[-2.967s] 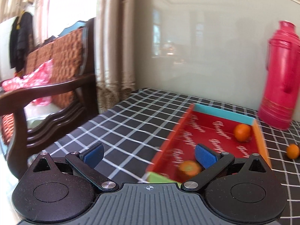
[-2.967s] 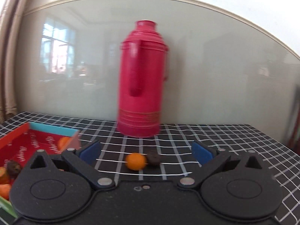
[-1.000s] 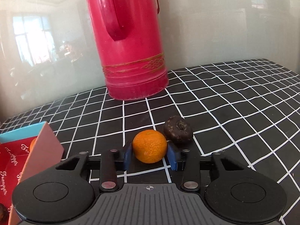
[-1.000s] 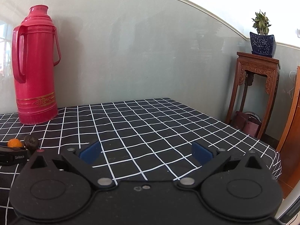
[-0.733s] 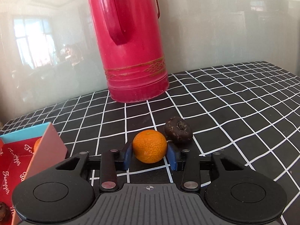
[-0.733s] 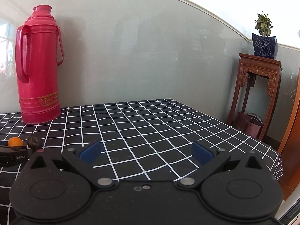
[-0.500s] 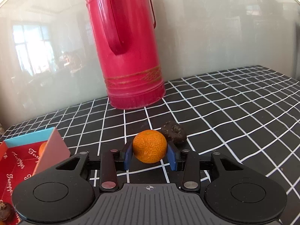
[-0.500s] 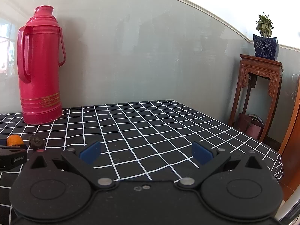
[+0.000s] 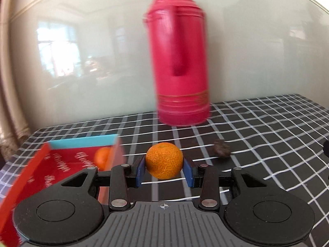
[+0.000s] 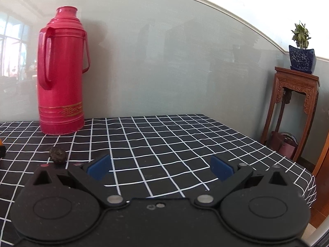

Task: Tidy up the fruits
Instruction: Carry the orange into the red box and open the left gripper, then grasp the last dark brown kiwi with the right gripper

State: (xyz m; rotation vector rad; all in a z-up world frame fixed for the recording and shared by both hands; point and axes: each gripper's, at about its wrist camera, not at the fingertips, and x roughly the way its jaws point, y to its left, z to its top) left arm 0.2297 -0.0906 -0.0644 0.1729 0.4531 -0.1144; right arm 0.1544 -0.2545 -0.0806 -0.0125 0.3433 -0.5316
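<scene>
Between the blue pads of the left gripper sits a round orange mandarin, clamped and lifted above the black checked tablecloth, just right of the red cardboard tray (another orange fruit lies inside). The right gripper hangs wide open and empty, a dark wrinkled fruit beside it on the cloth.

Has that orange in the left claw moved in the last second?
Yes. The orange, clamped in the left gripper, has gone left, away from the dark fruit it sat beside, toward the red tray.

A home: red thermos on checked tablecloth, carved plant stand.
</scene>
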